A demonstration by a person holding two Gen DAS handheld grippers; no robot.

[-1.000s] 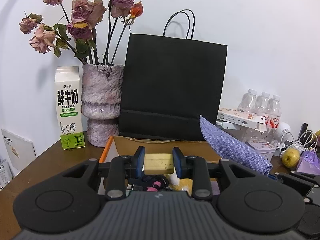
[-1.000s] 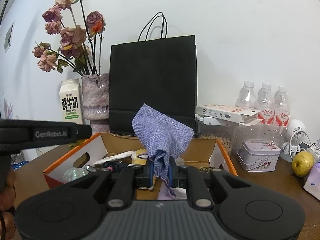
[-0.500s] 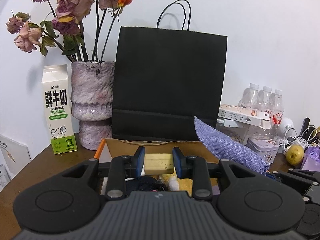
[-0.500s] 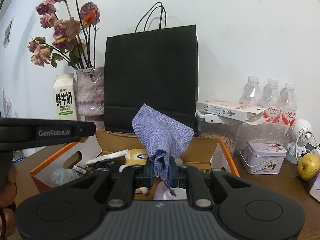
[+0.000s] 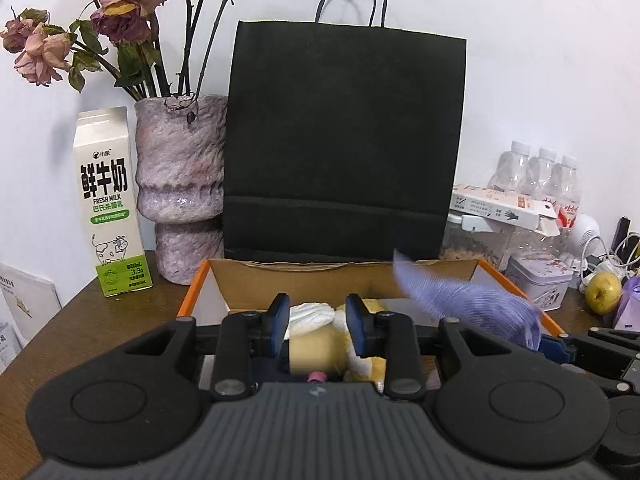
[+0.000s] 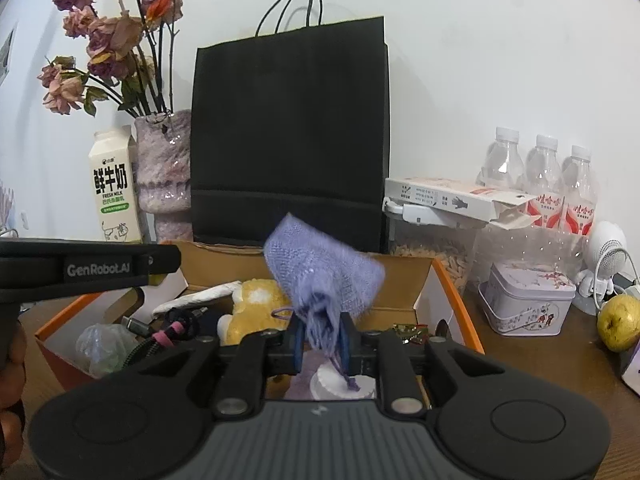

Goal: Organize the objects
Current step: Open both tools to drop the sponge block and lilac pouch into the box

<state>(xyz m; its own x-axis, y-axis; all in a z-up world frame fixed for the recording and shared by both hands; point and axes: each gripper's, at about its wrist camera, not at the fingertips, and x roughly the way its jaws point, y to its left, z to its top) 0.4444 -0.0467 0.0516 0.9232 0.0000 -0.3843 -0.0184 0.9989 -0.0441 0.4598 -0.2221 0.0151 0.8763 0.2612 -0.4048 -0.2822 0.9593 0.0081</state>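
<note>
Left gripper (image 5: pixel 318 330): jaws just parted, yellow block (image 5: pixel 312 350) dropping loose. Right gripper (image 6: pixel 320 342): jaws easing, purple pouch (image 6: pixel 324 276) between. Cardboard box (image 6: pixel 404 276) below; black bag (image 5: pixel 344 144), vase (image 5: pixel 180 184), milk carton (image 5: pixel 108 200) behind.

A count of what stands on the tabletop (image 5: pixel 80 320) and in the box.

Three clear water bottles (image 6: pixel 540 176) stand in a row at the right; one milk carton (image 5: pixel 108 200), one mottled vase (image 5: pixel 180 188) of dried roses, one black paper bag (image 5: pixel 344 144), one open cardboard box (image 6: pixel 444 280), one flat white carton (image 6: pixel 448 196), one clear lidded jar (image 6: pixel 432 248), one patterned tin (image 6: pixel 524 304), one yellow-green pear (image 6: pixel 620 322), one small white fan (image 6: pixel 606 248), one purple knit pouch (image 6: pixel 320 272), one yellow plush toy (image 6: pixel 256 300), two claws: the left claw (image 5: pixel 318 330) and the right claw (image 6: pixel 320 344).
</note>
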